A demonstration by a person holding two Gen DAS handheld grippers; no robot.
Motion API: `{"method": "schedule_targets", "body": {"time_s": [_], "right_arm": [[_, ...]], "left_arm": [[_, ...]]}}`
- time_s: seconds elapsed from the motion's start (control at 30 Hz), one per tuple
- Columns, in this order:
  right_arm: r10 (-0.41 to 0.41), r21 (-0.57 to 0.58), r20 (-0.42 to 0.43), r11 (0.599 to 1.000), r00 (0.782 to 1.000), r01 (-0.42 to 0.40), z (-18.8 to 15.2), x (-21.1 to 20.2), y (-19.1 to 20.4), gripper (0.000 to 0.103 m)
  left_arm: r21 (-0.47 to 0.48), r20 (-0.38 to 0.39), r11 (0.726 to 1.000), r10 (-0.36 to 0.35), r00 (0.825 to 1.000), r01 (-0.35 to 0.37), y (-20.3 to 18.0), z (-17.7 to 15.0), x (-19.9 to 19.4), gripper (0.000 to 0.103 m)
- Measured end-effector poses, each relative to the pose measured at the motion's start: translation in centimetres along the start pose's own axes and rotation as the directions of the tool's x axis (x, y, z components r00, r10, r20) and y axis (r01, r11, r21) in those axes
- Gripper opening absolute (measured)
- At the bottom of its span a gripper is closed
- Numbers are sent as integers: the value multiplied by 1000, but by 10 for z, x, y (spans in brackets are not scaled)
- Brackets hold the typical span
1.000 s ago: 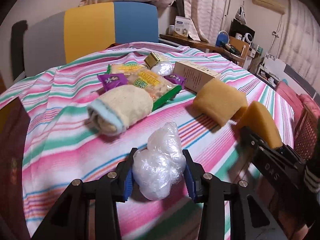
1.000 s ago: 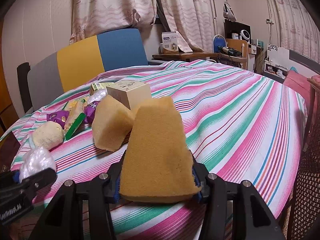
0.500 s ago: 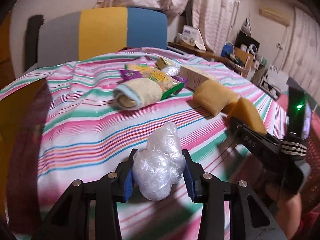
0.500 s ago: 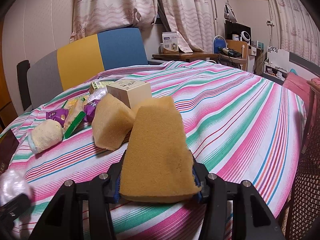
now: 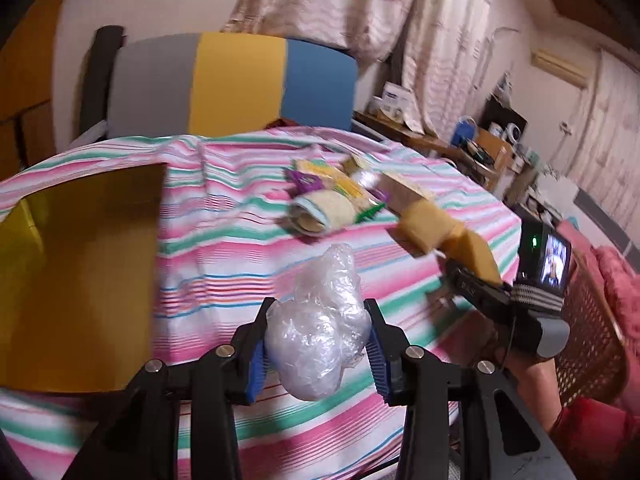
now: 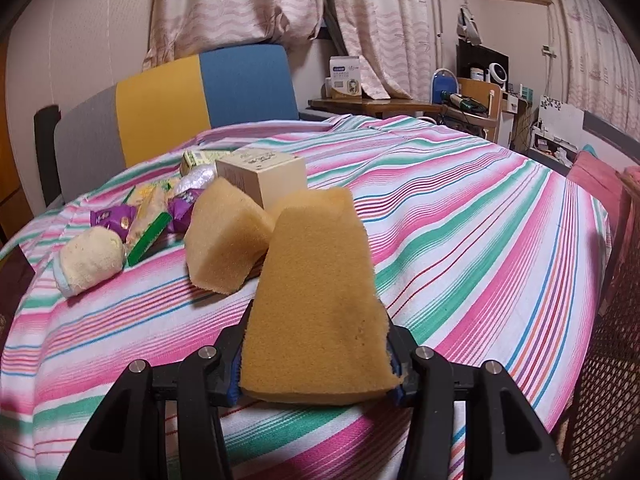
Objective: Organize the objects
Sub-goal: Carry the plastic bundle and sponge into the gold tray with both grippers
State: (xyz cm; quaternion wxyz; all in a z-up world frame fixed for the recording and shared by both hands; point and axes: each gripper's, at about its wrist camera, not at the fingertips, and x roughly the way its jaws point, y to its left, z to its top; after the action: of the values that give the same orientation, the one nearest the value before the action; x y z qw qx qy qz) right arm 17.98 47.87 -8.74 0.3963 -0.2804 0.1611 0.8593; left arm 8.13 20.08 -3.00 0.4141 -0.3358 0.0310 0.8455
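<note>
My left gripper [image 5: 316, 354] is shut on a crumpled clear plastic bag [image 5: 320, 336], held above the near edge of the striped tablecloth [image 5: 224, 264]. My right gripper [image 6: 316, 364] is shut on a yellow sponge wedge [image 6: 320, 300]; the same gripper and sponge [image 5: 474, 254] show at the right of the left wrist view. A second yellow sponge [image 6: 224, 240] lies just beyond it. Further back sit a rolled cream towel [image 6: 90, 256], snack packets [image 6: 148, 220] and a cream carton box [image 6: 264, 176].
A yellow box [image 5: 80, 276] stands open at the table's left edge. A grey, yellow and blue chair back [image 5: 236, 84] rises behind the table. A woven basket [image 5: 588, 328] stands at the right, beside a cluttered wooden desk [image 6: 400, 104].
My left gripper has swung left and back with the plastic bag, bringing the yellow box into view. The right gripper and its sponge have stayed put.
</note>
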Motion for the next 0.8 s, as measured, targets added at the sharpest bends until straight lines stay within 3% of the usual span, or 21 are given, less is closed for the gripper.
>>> {"method": "schedule_targets", "body": {"time_s": [0.17, 0.37, 0.6, 0.8], "right_arm": [[55, 17, 33, 998, 998, -56, 1, -23, 4, 52], [185, -25, 87, 983, 979, -183, 7, -61, 40, 52], [401, -138, 41, 909, 915, -392, 14, -90, 112, 52], [512, -180, -8, 844, 859, -505, 2, -110, 155, 52]], "left_arm": [[-64, 44, 995, 80, 996, -77, 38, 6, -27, 43], [-117, 73, 972, 212, 975, -203, 81, 8, -45, 43], [-152, 49, 930, 346, 937, -335, 130, 7, -57, 44], [-178, 4, 861, 485, 875, -476, 178, 3, -65, 44]]}}
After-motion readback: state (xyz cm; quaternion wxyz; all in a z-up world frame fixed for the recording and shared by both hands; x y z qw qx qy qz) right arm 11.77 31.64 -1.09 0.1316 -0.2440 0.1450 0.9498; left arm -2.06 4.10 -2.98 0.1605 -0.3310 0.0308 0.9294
